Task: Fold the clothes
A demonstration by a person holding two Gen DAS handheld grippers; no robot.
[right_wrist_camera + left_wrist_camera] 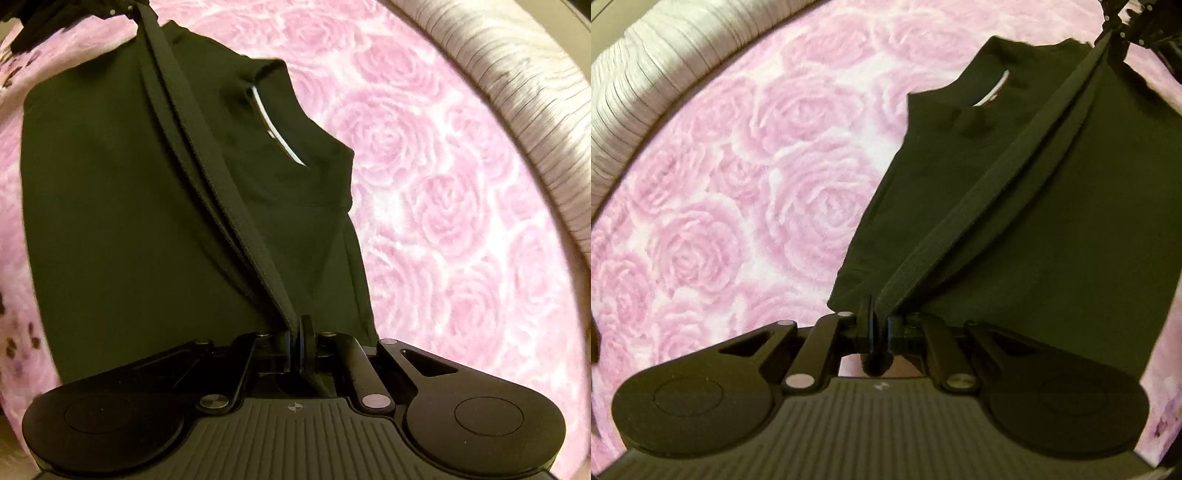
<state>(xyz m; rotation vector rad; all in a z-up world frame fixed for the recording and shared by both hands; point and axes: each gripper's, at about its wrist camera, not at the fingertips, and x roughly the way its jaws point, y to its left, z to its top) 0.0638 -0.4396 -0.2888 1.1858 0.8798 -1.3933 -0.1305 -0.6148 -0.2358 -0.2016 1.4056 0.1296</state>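
Surface: pink rose-pattern blanket [746, 192], plush, filling both views. It looks like a bed. A pale ribbed band [646, 74] curves along the far edge, at upper left in your left wrist view and upper right in the right one. Nothing more of the room shows.

View differences: the left wrist view has your right gripper [1123, 26] at top right, at the far end of the stretched hem. The right wrist view has your left gripper [74, 14] at top left, dark and partly cut off by the frame. The right view also catches dark speckled marks [18, 332] on the blanket at its left edge.

Garment: black shirt [1052, 203], lying on the blanket with its bottom hem [979, 206] lifted and pulled taut as a straight band between your two grippers. The neckline faces away from the hem, and a white neck label [273, 122] shows inside the collar. Body mostly flat, with a few soft creases near the collar.

Jaws: the left gripper [877, 325] is closed tight on the hem. The right gripper [295, 339] is likewise clamped on the hem's other end.
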